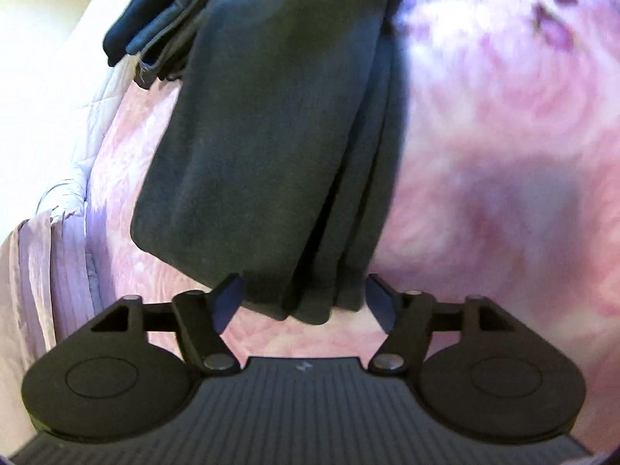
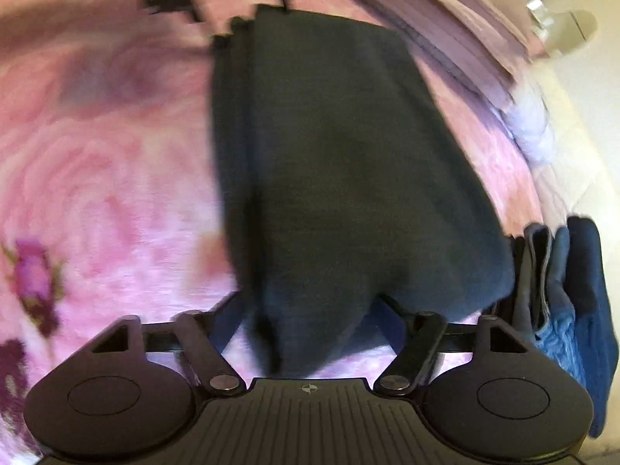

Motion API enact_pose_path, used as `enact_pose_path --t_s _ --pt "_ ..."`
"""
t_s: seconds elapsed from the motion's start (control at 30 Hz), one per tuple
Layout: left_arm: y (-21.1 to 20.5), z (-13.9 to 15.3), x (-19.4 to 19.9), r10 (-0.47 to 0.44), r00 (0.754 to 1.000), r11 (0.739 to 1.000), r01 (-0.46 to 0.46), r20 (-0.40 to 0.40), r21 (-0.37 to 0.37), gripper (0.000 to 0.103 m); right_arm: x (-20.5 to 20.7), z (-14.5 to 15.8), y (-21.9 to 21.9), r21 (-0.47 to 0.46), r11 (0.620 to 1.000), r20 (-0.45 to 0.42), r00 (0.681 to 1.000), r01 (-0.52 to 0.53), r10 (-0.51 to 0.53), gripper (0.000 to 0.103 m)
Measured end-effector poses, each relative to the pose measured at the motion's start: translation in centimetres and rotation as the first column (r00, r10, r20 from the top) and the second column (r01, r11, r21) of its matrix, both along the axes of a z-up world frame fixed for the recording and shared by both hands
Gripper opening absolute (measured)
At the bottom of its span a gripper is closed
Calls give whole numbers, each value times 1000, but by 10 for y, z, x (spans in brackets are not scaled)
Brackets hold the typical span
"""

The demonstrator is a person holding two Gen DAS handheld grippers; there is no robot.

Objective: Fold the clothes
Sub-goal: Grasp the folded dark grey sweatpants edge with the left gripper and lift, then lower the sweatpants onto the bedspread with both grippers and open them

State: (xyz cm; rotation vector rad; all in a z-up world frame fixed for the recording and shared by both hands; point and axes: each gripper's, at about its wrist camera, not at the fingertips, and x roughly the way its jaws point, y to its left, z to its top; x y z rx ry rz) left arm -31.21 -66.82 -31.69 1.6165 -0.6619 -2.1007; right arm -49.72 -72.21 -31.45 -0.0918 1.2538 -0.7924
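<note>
A dark grey folded garment [image 1: 267, 135] lies lengthwise on a pink floral bedspread [image 1: 503, 147], stretched between two handheld grippers that face each other from its opposite ends.

In the left wrist view, the left gripper [image 1: 304, 298] sits at the garment's near end. Its two fingers are spread wide, one on each side of the stacked fold edges, and the cloth's end lies in the gap between them. The fingers do not appear to press the fabric. The garment runs straight away from the claw toward the top of the view, where black parts of the other gripper show at its far end. To the left of that far end sits a pile of folded blue and navy clothes [image 1: 155, 27], touching the garment's edge.

In the right wrist view, the right gripper [image 2: 310, 306] is at the opposite end. The garment's [image 2: 341, 162] end bulges down between its fingers and hides their tips; they stand apart, and whether they grip the cloth cannot be told. The blue pile [image 2: 573, 294] lies just to the right. A folded mauve bedcover [image 2: 445, 19] lies along the bed's edge at the upper right.
</note>
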Motion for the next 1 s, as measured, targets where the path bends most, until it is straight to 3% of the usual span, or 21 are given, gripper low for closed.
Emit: enact_pose_path --t_s 0.13,0.27,0.3,0.33,0.43,0.47,0.63,0.7,0.83,1.0 --pt "23 -5 -17 -37 999 998 37 -2 -53 78 -9 29 -18 75 997 91 995 37 -44 28" --pt "23 -30 -42 -47 996 988 57 73 -143 78 -14 56 -22 104 993 146 987 58 -73 24" --pt "20 -34 -47 -36 996 985 50 85 -163 78 -15 62 -22 107 992 157 984 62 -78 23" --pt "18 -37 -52 -24 995 983 41 96 -180 70 -16 66 -21 102 993 161 984 64 -79 22" --pt "12 -26 -61 44 996 991 -34 78 -130 25 -24 75 -14 96 994 159 985 54 -69 21" --pt "13 -18 -64 61 995 992 -51 81 -116 20 -25 77 -9 98 994 155 986 45 -60 21" --pt "35 7 -72 124 992 992 -122 41 -29 17 -44 82 16 113 991 135 987 71 -86 15" --pt "45 12 -75 154 988 988 -155 26 12 17 -52 83 28 126 988 128 987 86 -102 8" --pt "66 22 -81 217 976 972 -216 1 96 17 -66 74 53 163 979 111 983 124 -143 7" --pt "92 35 -89 296 955 937 -285 -23 201 33 -84 72 64 218 954 159 957 205 -242 8"
